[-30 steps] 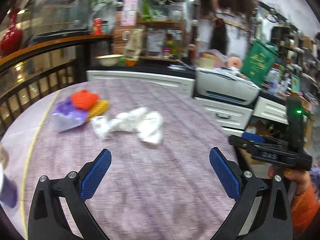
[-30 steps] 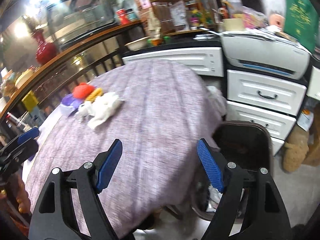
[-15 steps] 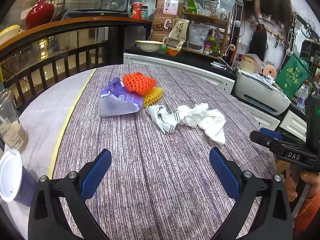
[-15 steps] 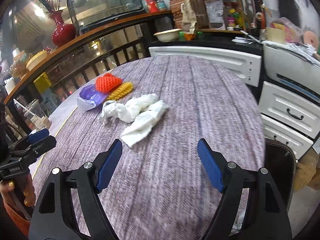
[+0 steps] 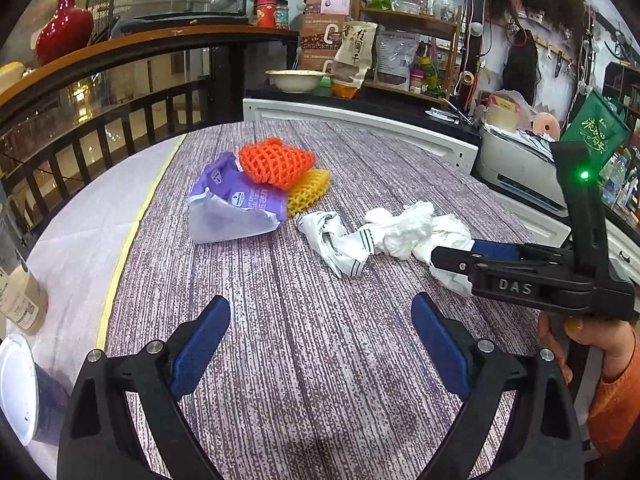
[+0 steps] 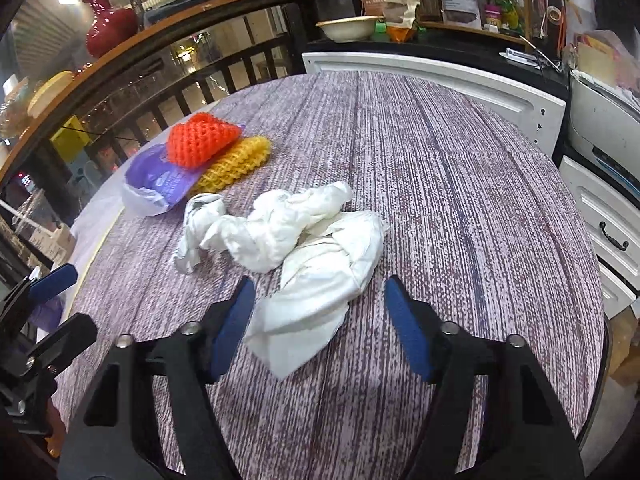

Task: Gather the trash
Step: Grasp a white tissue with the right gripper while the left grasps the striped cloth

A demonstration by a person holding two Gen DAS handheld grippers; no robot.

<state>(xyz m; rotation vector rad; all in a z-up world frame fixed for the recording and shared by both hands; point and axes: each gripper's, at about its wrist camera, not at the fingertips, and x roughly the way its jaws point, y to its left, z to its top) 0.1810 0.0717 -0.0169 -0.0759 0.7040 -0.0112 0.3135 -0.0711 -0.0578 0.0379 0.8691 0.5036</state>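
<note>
- Here, a round table (image 5: 304,380) under a purple streaked cloth fills both views; a railing (image 5: 120,108) curves behind it, and white drawers (image 6: 600,216) stand at its right.
- A heap of crumpled white tissues (image 6: 304,240) lies mid-table, its nearest flap reaching in between the right gripper's (image 6: 318,330) blue pads.
- The right gripper's jaws are closing with that flap between them, but the pads (image 6: 234,326) stand clear of the paper on both sides, so nothing is gripped.
- The left gripper (image 5: 320,350) hovers over bare cloth on the near side of the trash, jaws wide and easing inward, with nothing between them.
- A purple wrapper (image 5: 236,208) lies left of the tissues, near them.
- An orange foam net (image 5: 276,162) rests on the wrapper's far edge, with a yellow net (image 5: 310,190) tucked beside and partly beneath it.
- In the left view the right gripper (image 5: 472,254) comes in from the right, held by a hand (image 5: 588,336) in an orange sleeve, its tip at the tissues.
- A lidded white cup (image 5: 18,392) stands at the table's left edge.
</note>
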